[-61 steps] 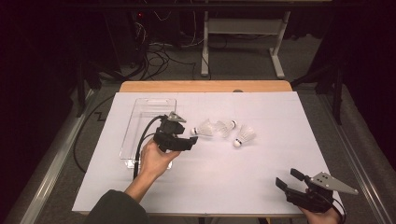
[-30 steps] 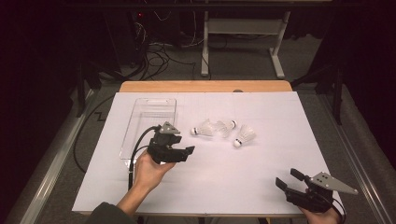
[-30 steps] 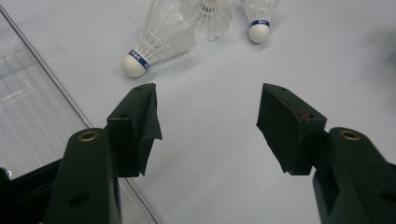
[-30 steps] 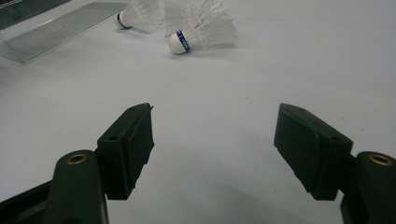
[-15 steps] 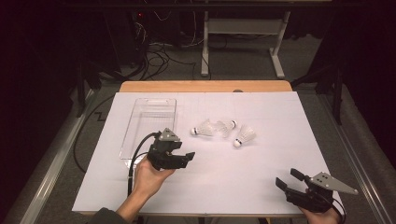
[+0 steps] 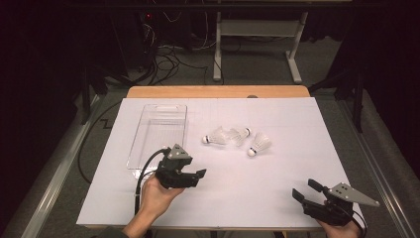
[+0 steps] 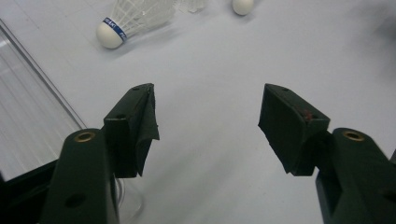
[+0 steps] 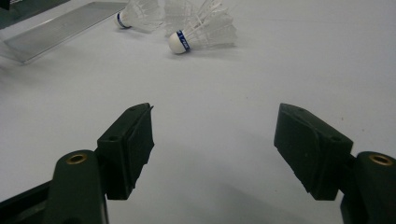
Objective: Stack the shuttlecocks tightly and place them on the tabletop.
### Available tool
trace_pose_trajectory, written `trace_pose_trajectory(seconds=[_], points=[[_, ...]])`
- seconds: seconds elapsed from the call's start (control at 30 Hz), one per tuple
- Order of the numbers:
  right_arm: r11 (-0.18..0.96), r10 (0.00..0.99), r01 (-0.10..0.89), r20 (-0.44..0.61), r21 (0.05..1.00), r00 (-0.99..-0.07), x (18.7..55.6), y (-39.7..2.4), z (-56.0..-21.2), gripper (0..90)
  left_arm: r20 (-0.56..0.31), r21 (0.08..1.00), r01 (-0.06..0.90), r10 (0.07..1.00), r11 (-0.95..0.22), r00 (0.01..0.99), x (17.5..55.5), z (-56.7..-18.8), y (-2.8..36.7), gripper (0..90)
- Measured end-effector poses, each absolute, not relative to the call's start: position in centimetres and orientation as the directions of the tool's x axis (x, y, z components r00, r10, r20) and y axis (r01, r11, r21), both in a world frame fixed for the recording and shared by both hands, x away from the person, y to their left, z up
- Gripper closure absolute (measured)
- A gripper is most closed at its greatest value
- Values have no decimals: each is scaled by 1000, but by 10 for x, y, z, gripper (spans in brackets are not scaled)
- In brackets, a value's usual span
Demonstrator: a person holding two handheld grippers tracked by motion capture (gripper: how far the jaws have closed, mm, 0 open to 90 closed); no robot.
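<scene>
Both my grippers are empty with jaws spread: left gripper (image 6: 194, 174) beside the clear tray (image 6: 159, 130), right gripper (image 6: 306, 191) at the desk's (image 6: 277, 163) near edge. All three shuttlecocks (image 6: 236, 137) lie mid-desk; judging by the bare tray, nothing is packed yet.

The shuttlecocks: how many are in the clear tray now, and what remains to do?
Done: nothing; the clear tray looks empty. In hand: nothing; the left gripper and right gripper are open. Left: all three shuttlecocks lie on the white table.
</scene>
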State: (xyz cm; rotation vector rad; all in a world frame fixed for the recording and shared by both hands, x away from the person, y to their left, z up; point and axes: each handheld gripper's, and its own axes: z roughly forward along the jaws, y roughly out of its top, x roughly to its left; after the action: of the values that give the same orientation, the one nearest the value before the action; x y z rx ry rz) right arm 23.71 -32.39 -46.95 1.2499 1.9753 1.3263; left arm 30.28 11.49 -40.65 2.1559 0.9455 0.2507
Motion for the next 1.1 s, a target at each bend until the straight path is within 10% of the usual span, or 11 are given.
trace_pose_trajectory(seconds=[1.1], points=[[126,868,437,115,890,-483,237,-323,-469,288,-117,723,538,691,-433,713,274,-425,133,363]])
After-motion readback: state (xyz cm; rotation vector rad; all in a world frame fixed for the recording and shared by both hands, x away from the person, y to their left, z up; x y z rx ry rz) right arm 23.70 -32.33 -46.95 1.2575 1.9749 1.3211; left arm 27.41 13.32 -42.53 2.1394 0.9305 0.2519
